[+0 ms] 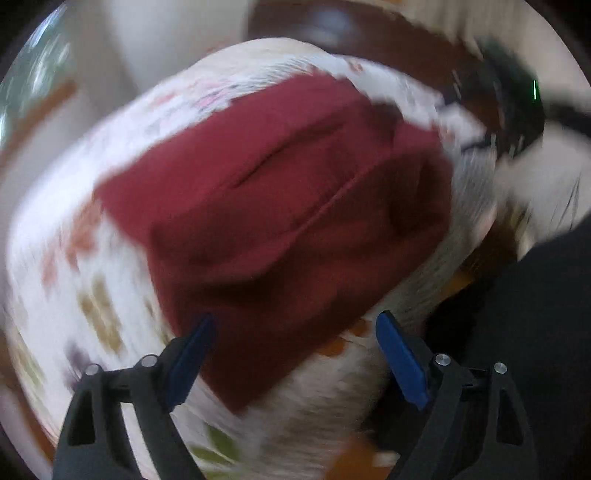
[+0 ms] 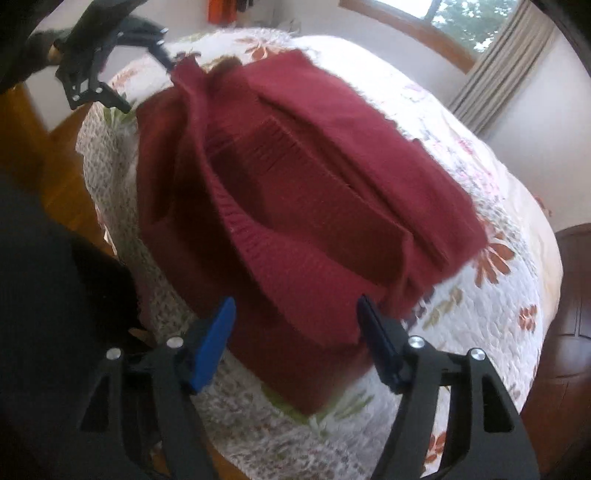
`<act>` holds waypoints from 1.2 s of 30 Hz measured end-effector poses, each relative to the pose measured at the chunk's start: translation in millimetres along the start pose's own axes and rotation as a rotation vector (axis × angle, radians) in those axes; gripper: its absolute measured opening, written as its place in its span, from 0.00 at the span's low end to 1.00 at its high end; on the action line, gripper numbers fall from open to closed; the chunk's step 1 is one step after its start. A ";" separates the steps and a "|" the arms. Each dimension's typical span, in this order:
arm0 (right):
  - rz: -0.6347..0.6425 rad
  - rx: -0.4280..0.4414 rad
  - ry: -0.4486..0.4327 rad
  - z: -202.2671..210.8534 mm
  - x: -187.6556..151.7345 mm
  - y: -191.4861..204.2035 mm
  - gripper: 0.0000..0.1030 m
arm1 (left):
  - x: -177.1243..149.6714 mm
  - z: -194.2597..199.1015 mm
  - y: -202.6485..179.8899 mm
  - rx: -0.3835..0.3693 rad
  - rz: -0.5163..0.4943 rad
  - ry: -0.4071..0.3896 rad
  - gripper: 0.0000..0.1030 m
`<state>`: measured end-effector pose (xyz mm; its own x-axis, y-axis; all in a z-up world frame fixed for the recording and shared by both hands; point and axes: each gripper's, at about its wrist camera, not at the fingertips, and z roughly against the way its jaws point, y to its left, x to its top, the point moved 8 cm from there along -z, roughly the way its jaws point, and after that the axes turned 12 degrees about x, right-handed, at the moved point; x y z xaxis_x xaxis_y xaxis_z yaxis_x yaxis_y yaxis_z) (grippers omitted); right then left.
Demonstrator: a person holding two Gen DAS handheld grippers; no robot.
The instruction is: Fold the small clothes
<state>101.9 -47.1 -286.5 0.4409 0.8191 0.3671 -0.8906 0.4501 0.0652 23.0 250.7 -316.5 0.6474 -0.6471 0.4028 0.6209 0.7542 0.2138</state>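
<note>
A dark red knit garment lies partly folded on a floral quilt, its ribbed edge turned over toward the near side. My left gripper is open just above the garment's near edge, with nothing between its blue pads; the left wrist view is motion-blurred. The right wrist view shows that same left gripper at the garment's far left corner. My right gripper is open over the garment's near end, and it appears as a dark blur at the upper right of the left wrist view.
The quilt covers a bed with wood floor on its left. A window and curtain stand behind it, and dark wooden furniture at right. A person's dark clothing fills the near left.
</note>
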 end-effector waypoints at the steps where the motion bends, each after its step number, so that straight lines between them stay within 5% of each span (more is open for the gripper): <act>1: 0.002 0.025 0.017 -8.2 2.6 -1.9 0.57 | 8.6 -12.3 -0.2 0.008 -0.027 0.004 0.87; 3: 0.013 0.046 0.057 -17.8 4.6 -3.8 0.40 | 20.0 -31.6 -1.6 0.010 -0.058 0.027 0.87; 4: 0.009 0.054 0.111 -26.6 4.5 -9.5 0.08 | 26.5 -37.4 1.9 0.002 -0.071 0.038 0.87; 5: -0.004 0.064 0.134 -26.9 6.1 -11.7 0.02 | 30.0 -48.6 3.1 -0.011 -0.089 0.069 0.82; 6: -0.022 0.076 0.123 -24.5 10.0 -18.3 0.02 | 28.0 -58.5 5.0 -0.037 -0.084 0.114 0.68; 7: -0.055 0.100 0.096 -17.4 17.8 -26.8 0.02 | 30.3 -64.6 8.0 -0.063 -0.059 0.154 0.30; 8: -0.084 0.112 0.078 -12.7 24.3 -34.8 0.02 | 32.9 -72.5 14.9 -0.079 -0.017 0.195 0.13; 12: -0.266 0.165 0.012 -5.5 45.8 -74.8 0.05 | 49.4 -86.9 60.5 -0.061 0.161 0.240 0.10; 14: -0.362 0.187 -0.006 -5.2 45.6 -92.4 0.29 | 53.1 -89.9 78.2 -0.091 0.290 0.253 0.09; 16: -0.432 0.159 -0.059 10.0 35.5 -107.7 0.35 | 52.2 -87.0 91.9 -0.092 0.373 0.247 0.11; 18: -0.538 0.165 -0.090 20.6 20.3 -123.5 0.35 | 44.3 -77.0 103.8 -0.084 0.430 0.218 0.25; 20: -0.636 0.189 -0.096 24.3 -7.1 -134.7 0.37 | 34.7 -67.8 116.9 -0.111 0.509 0.161 0.70; 22: -0.663 0.260 -0.109 26.3 -27.4 -125.9 0.38 | 18.5 -57.3 126.6 -0.169 0.588 0.091 0.81; 26: -0.616 0.256 -0.119 20.0 -29.3 -116.1 0.52 | -6.4 -50.6 111.8 -0.366 0.665 0.059 0.91; 36: -0.548 0.289 -0.082 -15.1 3.2 -110.1 0.51 | -10.4 -80.2 107.9 -0.338 0.643 0.096 0.92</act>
<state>203.1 -88.7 -306.6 0.8424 0.4612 0.2787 -0.5368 0.6735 0.5082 118.6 329.9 -369.0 0.9560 -0.1070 0.2731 0.1978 0.9228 -0.3307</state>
